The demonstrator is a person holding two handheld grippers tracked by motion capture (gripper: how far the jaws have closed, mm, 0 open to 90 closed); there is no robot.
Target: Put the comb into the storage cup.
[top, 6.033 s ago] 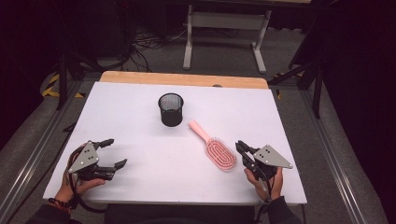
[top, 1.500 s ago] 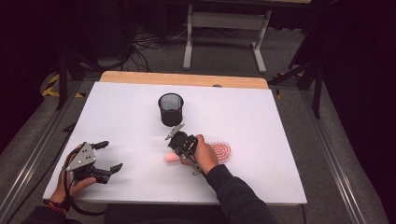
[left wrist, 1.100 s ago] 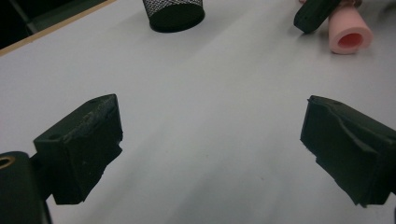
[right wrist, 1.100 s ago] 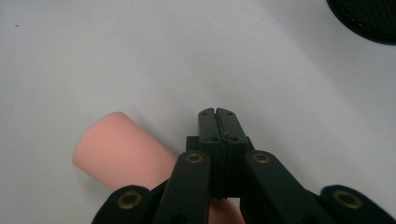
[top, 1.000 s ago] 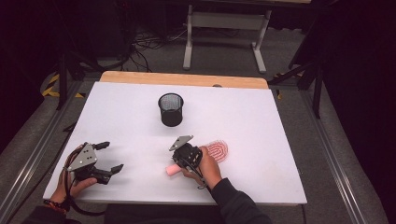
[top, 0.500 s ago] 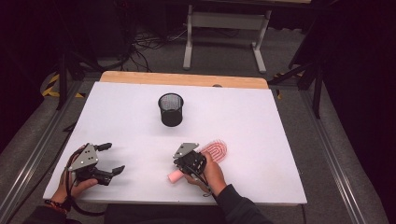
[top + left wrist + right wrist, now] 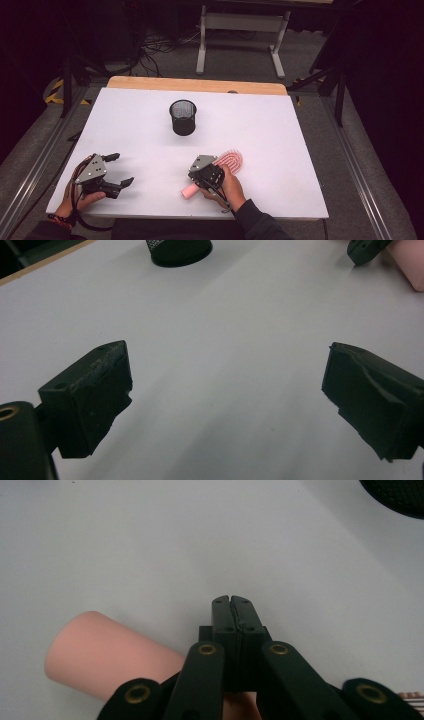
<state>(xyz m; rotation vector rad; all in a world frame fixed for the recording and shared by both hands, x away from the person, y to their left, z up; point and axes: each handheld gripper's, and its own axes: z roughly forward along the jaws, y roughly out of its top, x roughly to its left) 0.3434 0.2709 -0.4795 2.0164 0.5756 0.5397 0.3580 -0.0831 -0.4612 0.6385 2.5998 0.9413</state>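
Resting on white table [image 7: 280, 130]: smooth pink brush [image 7: 231, 161]

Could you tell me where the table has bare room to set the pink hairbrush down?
The widest bare patch lies right of the mesh cup, out to the table's far right edge. Another bare strip runs between the left hand-held gripper and the cup. It is crowded near the front edge, where the right hand-held gripper sits over the hairbrush.
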